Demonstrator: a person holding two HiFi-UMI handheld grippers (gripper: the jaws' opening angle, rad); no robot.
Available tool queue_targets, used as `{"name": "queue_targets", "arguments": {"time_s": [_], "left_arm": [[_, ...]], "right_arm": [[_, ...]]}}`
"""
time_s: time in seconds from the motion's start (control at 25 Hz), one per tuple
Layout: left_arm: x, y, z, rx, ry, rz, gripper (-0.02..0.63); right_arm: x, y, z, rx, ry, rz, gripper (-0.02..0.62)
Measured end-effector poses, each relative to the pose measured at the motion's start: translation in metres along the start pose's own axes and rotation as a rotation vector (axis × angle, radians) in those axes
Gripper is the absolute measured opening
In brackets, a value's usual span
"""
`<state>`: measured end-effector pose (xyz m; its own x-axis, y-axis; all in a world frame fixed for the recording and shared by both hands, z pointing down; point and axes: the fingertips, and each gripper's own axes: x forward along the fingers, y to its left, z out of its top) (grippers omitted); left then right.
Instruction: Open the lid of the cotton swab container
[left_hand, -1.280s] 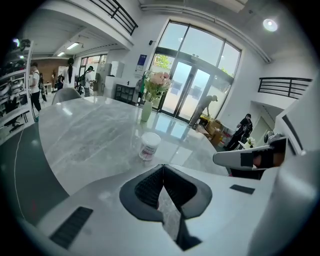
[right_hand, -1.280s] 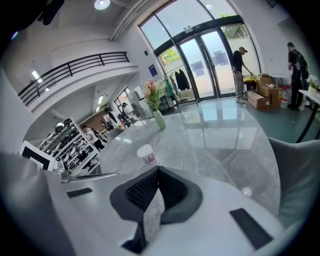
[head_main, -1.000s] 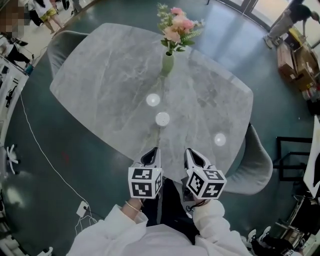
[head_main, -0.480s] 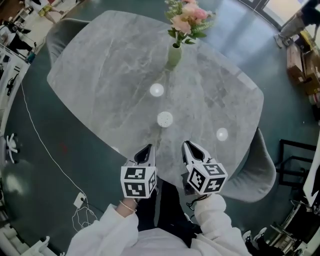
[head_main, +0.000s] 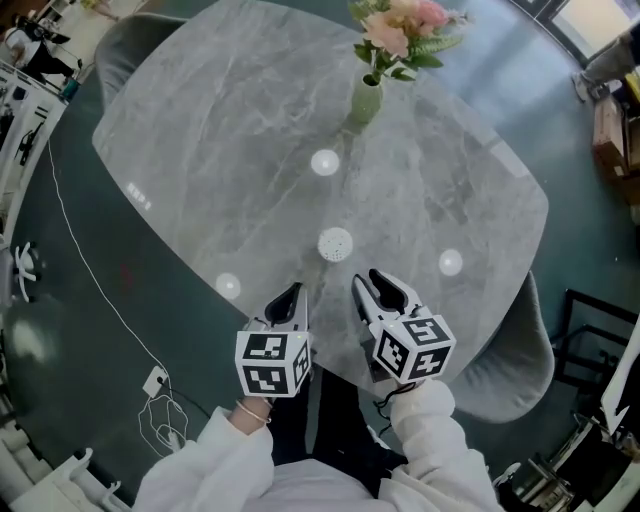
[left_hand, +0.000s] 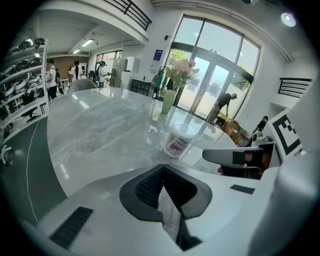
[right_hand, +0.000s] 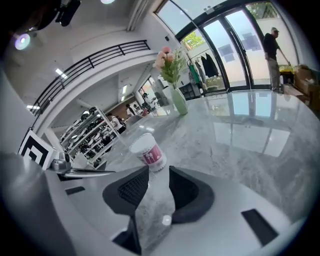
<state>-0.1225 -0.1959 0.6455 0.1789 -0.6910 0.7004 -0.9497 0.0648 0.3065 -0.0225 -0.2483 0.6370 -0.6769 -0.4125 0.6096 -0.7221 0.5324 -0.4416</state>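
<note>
Though glossy, marble table (head_main: 230, 150), teal floor (head_main: 70, 400)

Left gripper (left_hand: 163, 170): jaws pressed together, nothing between them. A grey marbled surface (left_hand: 95, 125) runs out ahead of the jaws. The cotton swab container (left_hand: 178, 140) stands upright on it, ahead of the jaw tips and slightly right, clear of them, with its lid on. Farther ahead on the same line is a green vase (left_hand: 168, 101) with pink flowers (left_hand: 181, 69). Glass doors (left_hand: 210, 90) stand beyond.

Grey-veined marble table (head_main: 230, 130); on it a white cotton swab container (head_main: 335, 243) (pink label) and a pale green vase (head_main: 366, 98).
</note>
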Motion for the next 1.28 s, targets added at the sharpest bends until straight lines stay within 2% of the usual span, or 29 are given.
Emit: {"name": "queue_targets", "arguments": {"time_s": [0.24,0.6,1.12,1.28], "left_arm": [[0.007,0.008,-0.004,-0.03,0.01,0.026,0.008],[0.012,0.019,-0.003,-0.056,0.009,0.062,0.008],[0.015,0.024,0.001,-0.087,-0.002,0.091,0.008],[0.009,0.03,0.0,-0.103,-0.007,0.107,0.008]], "right_arm": [[0.018,0.004,0.006,-0.045,0.005,0.085,0.233],[0.038,0.011,0.008,-0.22,0.039,0.127,0.279],[0.061,0.023,0.014,-0.413,0.085,0.17,0.288],[0.066,0.027,0.015,-0.441,0.092,0.166,0.288]]}}
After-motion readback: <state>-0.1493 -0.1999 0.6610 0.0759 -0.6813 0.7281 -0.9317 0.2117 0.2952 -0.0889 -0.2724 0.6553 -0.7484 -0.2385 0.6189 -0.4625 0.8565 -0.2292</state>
